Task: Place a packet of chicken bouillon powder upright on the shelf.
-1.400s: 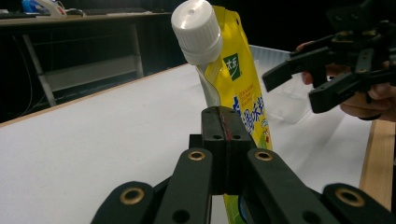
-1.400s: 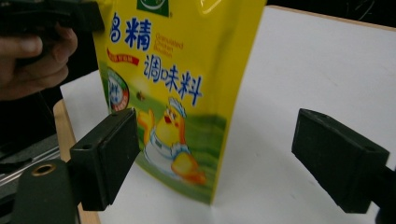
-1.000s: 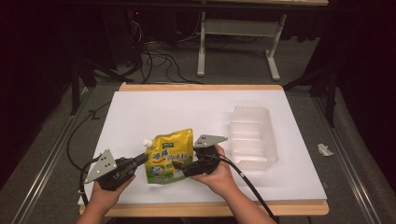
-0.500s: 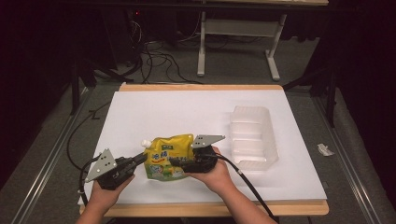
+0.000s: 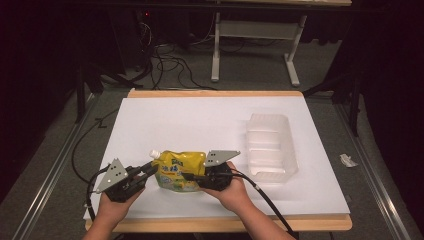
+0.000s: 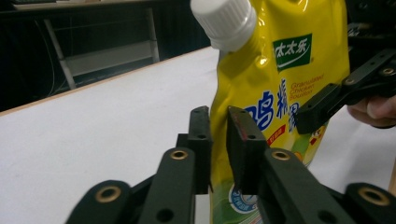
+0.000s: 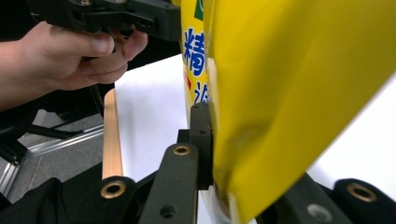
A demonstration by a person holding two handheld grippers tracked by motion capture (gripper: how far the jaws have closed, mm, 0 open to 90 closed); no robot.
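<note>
- High view: a yellow pouch (image 5: 179,171) with a white cap (image 5: 154,154) lies near the front edge of the white table (image 5: 200,120), between the two hands. The left gripper (image 5: 149,168) meets the pouch at its cap-side edge, the right gripper (image 5: 192,177) at its lower front edge. A clear plastic tray (image 5: 272,147) sits well apart on the right.
- Left gripper view: the pouch (image 6: 280,70) stands between the jaws, which have just been opening; a narrow gap shows on either side of the side seam, so I judge the pads no longer pinch it. The cap (image 6: 225,21) is hard and ribbed; the film below it is glossy and likely slippery.
- Right gripper view: the jaws have just been closing and now clamp the pouch (image 7: 299,93); the film dents and creases against the visible jaw. The left hand (image 7: 65,56) shows behind.
- Handling, as I judge it: the pouch is soft and bulging, its contents probably shift, and it will sag if held by one corner. The flat sealed seams or the stiff neck under the cap give the firmest hold; squeezing the full belly risks slipping.
</note>
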